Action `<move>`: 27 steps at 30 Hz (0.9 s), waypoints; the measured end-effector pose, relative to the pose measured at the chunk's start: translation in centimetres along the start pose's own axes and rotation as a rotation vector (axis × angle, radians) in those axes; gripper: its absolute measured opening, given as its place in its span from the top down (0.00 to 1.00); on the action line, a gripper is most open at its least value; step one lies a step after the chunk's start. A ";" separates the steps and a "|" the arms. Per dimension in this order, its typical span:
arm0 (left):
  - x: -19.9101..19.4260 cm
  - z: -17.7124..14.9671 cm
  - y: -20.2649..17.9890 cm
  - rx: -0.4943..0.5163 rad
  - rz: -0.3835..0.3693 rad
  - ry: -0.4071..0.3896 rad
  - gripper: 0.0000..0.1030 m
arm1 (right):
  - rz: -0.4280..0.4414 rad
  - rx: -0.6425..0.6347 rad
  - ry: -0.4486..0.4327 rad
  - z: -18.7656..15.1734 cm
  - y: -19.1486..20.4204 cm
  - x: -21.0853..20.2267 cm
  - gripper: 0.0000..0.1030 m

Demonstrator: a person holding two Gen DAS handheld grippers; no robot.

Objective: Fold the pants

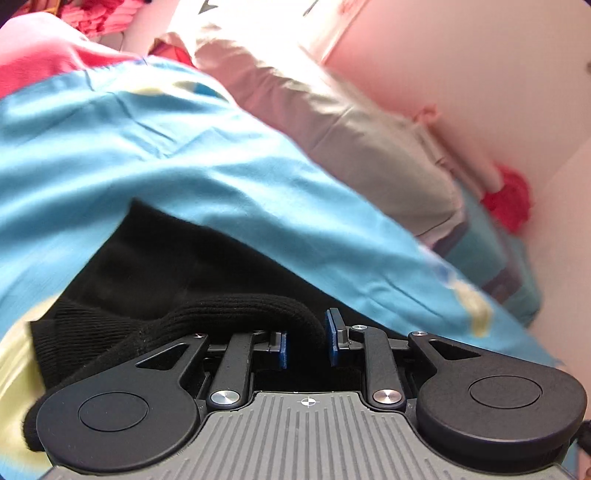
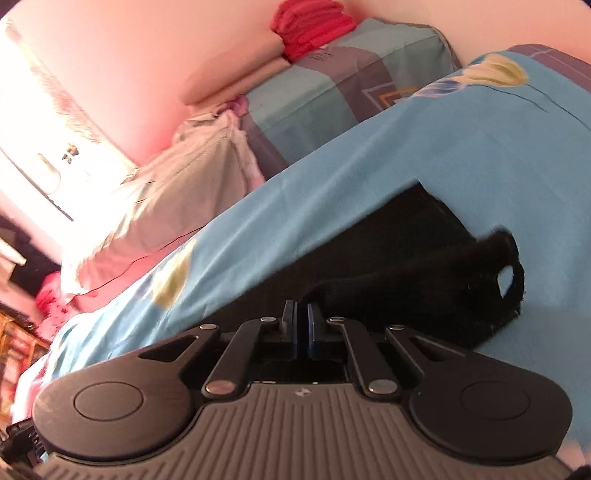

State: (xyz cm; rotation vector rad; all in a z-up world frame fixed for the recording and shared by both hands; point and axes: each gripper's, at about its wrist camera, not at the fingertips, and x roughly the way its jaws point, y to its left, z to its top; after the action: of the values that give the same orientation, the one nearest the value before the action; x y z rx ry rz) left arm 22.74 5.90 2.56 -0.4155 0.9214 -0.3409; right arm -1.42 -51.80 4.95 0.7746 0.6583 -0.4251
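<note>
- Two hand-held grippers at work, both angled down toward a bed.
- Left hand-held gripper (image 1: pixel 309 341): blue pads stand a little apart with a thick ribbed band of the black pants (image 1: pixel 155 258) bunched between them. Pads seem to bear on the knit; I read it as clamped on the waistband, though the contact is partly hidden.
- Right hand-held gripper (image 2: pixel 301 325): jaws together, only a sliver of a gap. Black cloth sits just beyond the tips; whether a thin edge is pinched there I cannot tell.
- Pants lie flat on the blue sheet (image 2: pixel 369 166), one end curled up into a loop at the right of the right wrist view.
- Farther off: a pale pillow (image 2: pixel 177 177), a checked blanket (image 2: pixel 332 85), red cloth (image 2: pixel 310 26) by the pink wall.
- Judgement: a fold is being carried over. To do it well, keep both corners level and taut, lay edge on edge, and check the right grip before pulling.
</note>
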 end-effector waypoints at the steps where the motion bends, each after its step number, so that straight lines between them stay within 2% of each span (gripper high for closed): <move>1: 1.3 0.7 0.1 -0.019 0.004 0.022 0.14 | -0.007 0.020 -0.002 0.5 0.0 1.6 0.93; 3: 2.5 1.7 0.9 -0.058 -0.012 0.032 0.14 | -0.023 0.005 0.000 1.1 0.0 4.0 0.90; 5: 2.6 1.9 1.7 -0.092 -0.063 0.056 0.07 | -0.029 0.013 -0.011 1.4 -0.8 4.7 0.86; 7: 1.4 1.9 2.4 -0.087 -0.132 0.075 0.00 | 0.040 0.064 -0.037 1.5 -2.4 3.0 0.79; 8: 0.4 1.8 2.7 -0.082 -0.181 0.069 0.00 | 0.062 0.083 -0.074 1.5 -3.2 1.5 0.69; 9: -0.8 1.9 3.2 -0.081 -0.220 0.051 0.00 | 0.046 0.091 -0.112 1.7 -3.7 0.0 0.53; 11: -2.7 2.4 4.2 -0.122 -0.273 0.002 0.00 | -0.085 0.048 -0.194 1.4 -4.4 -3.1 0.36; 13: -4.2 3.0 5.3 -0.184 -0.241 -0.090 0.00 | -0.195 -0.031 -0.241 0.7 -4.6 -5.1 0.34; 15: -5.3 3.3 6.0 -0.242 -0.132 -0.202 0.00 | -0.237 -0.070 -0.227 -0.1 -4.9 -5.6 0.32; 16: -5.0 3.5 6.3 -0.270 -0.089 -0.194 0.00 | -0.240 -0.083 -0.209 -0.4 -5.1 -5.4 0.32; 17: -4.3 3.8 6.5 -0.294 -0.066 -0.140 0.00 | -0.237 -0.096 -0.195 -0.8 -5.2 -5.1 0.32; 19: -3.1 3.7 6.6 -0.309 -0.083 -0.068 0.00 | -0.245 -0.120 -0.184 -1.2 -4.9 -4.0 0.33; 20: -2.9 3.4 6.3 -0.301 -0.082 -0.064 0.00 | -0.254 -0.140 -0.185 -1.4 -4.7 -3.5 0.34; 23: -3.7 2.0 4.1 -0.198 -0.023 -0.105 0.00 | -0.281 -0.170 -0.180 -1.0 -4.5 -1.1 0.38; 25: -4.4 0.6 1.9 -0.083 0.028 -0.138 0.00 | -0.310 -0.193 -0.159 -1.0 -4.1 0.5 0.47; 26: -4.9 -0.6 0.6 -0.014 0.067 -0.155 0.00 | -0.331 -0.214 -0.153 -1.0 -3.8 1.2 0.61; 27: -5.1 -1.7 -0.6 0.052 0.105 -0.172 0.00 | -0.362 -0.234 -0.161 -1.2 -3.6 1.7 0.88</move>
State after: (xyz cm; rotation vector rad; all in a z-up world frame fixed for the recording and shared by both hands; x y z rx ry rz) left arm 18.44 7.34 5.46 -0.3422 0.7613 -0.2286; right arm -2.70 -53.41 1.31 0.3931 0.6838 -0.7184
